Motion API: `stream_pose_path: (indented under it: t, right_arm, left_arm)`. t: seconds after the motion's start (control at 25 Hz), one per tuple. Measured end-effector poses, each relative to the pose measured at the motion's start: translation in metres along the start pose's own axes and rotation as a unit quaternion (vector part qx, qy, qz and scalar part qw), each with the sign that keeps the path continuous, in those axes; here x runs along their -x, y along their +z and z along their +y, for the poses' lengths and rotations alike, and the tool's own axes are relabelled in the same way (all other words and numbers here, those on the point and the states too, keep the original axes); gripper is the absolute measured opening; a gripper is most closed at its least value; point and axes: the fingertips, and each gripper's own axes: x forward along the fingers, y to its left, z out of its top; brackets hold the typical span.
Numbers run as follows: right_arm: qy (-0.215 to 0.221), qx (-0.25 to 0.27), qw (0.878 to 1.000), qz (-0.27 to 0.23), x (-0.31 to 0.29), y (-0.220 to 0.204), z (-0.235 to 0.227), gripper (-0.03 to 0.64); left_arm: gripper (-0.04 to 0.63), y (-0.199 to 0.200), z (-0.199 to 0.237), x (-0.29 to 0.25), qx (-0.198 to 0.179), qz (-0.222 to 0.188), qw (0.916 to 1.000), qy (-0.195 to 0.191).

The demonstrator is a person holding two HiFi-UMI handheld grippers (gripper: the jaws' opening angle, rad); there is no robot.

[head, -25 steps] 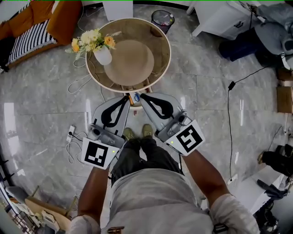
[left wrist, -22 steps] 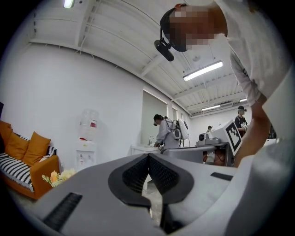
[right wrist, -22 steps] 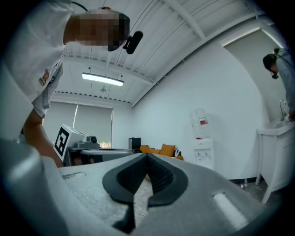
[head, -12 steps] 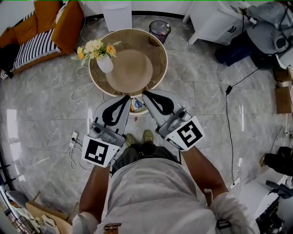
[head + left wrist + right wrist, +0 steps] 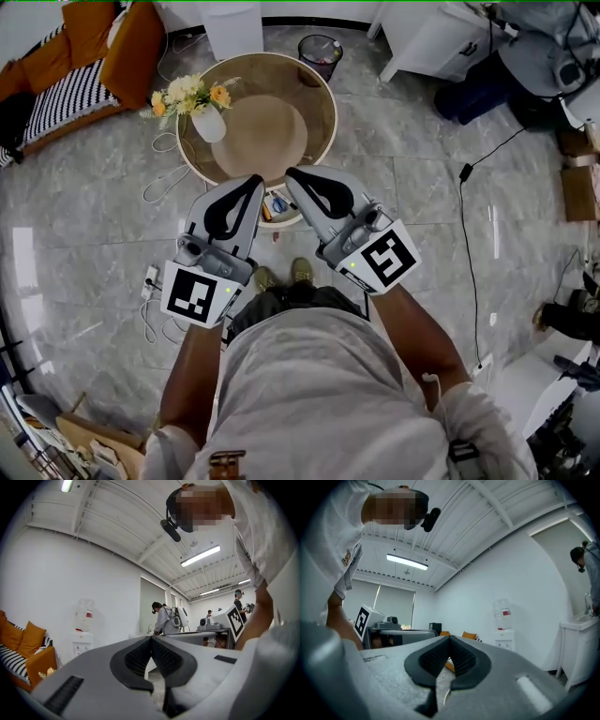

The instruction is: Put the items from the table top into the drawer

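Two risks are looming, as I judge it: shoving the open drawer [image 5: 286, 221] home off-centre would be skewing and jamming it, and a careless sweep over the round worktop [image 5: 325, 98] would be toppling the vase of flowers [image 5: 208, 120] beside the round mat [image 5: 264, 136]. The drawer is jutting from under the worktop's near edge toward the person, its long axis running that way. Small items [image 5: 273, 203] are lying inside, too small to tell how they are pointing. The left claw [image 5: 251, 181] and right claw [image 5: 292, 174] are hovering level, flanking it, each with jaws pressed together on nothing.
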Motion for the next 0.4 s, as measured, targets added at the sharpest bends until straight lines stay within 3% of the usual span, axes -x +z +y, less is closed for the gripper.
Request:
stream_pose_path:
  t: [0.4]
  right_arm:
    - [0.007, 0.003, 1.000, -0.001, 0.0045, 0.0007, 0.0083, 0.000]
  left_arm:
    - [0.000, -0.0008, -0.0051, 0.0059, -0.002, 0.001, 1.0000, 0.000]
